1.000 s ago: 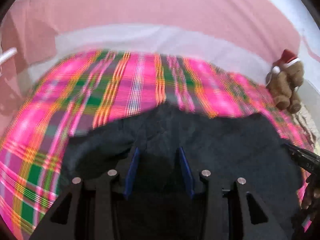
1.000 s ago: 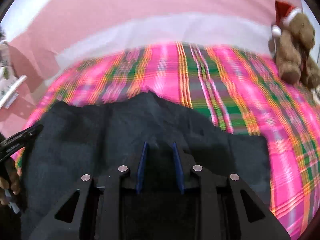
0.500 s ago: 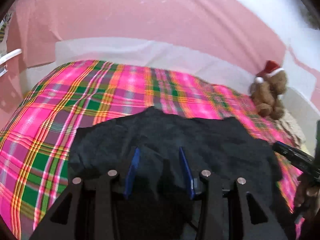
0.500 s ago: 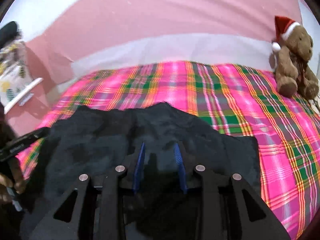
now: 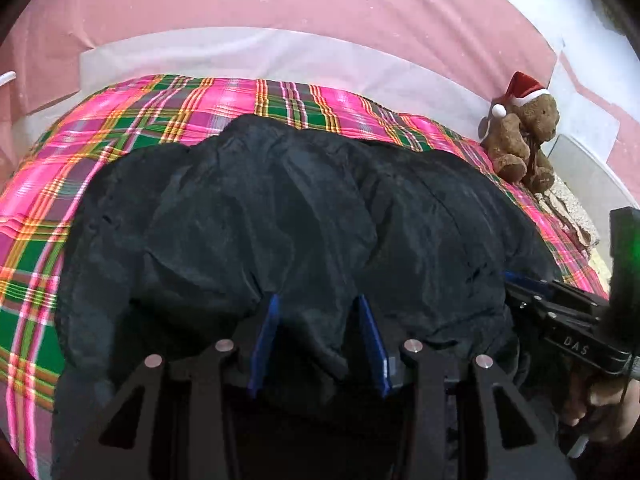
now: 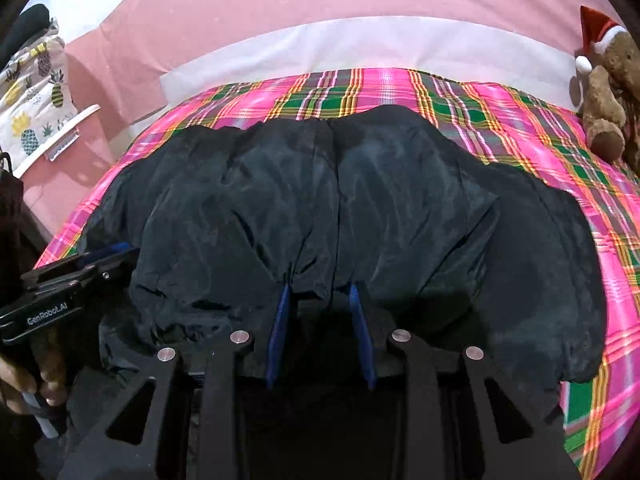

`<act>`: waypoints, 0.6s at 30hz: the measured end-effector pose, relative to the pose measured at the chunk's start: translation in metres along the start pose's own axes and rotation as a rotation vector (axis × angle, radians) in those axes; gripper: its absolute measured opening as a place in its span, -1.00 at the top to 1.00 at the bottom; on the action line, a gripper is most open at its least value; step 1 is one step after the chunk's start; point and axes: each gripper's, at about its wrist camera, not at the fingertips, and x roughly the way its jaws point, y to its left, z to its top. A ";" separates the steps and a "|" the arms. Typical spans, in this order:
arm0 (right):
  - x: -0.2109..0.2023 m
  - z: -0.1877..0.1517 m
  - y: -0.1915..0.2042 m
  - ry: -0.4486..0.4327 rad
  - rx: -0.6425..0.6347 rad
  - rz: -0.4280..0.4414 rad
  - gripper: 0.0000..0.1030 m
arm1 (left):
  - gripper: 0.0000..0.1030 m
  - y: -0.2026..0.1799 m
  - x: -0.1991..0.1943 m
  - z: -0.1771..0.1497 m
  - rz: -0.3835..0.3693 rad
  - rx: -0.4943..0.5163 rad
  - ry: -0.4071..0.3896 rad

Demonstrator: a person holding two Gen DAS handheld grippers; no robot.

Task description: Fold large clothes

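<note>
A large black garment point(image 5: 280, 208) lies rumpled across the pink plaid bed cover point(image 5: 120, 128). My left gripper point(image 5: 318, 312) is shut on a bunch of its near edge, with fabric pinched between the blue pads. My right gripper point(image 6: 318, 294) is shut on another bunch of the same garment point(image 6: 400, 200), further right. In the left wrist view the right gripper point(image 5: 520, 282) comes in from the right edge against the fabric. In the right wrist view the left gripper point(image 6: 108, 252) reaches in from the left. The cloth between both grips bulges up in folds.
A brown teddy bear point(image 5: 524, 136) in a red hat sits at the bed's far right corner point(image 6: 608, 92). A pineapple-print cloth point(image 6: 36, 92) hangs at the far left. A pink and white wall runs behind the bed. A hand point(image 6: 24, 384) holds the left gripper's handle.
Both grippers have moved forward over the bed with the garment held. The black fabric now bulges higher and covers more of the plaid cover in both views.
</note>
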 end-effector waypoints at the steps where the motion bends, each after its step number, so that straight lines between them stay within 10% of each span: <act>1: -0.008 0.000 0.002 -0.005 0.001 -0.001 0.38 | 0.16 -0.001 -0.006 0.001 0.004 -0.010 0.002; 18: 0.001 -0.034 0.013 0.030 0.006 0.060 0.38 | 0.15 -0.020 -0.005 -0.030 -0.010 0.035 0.026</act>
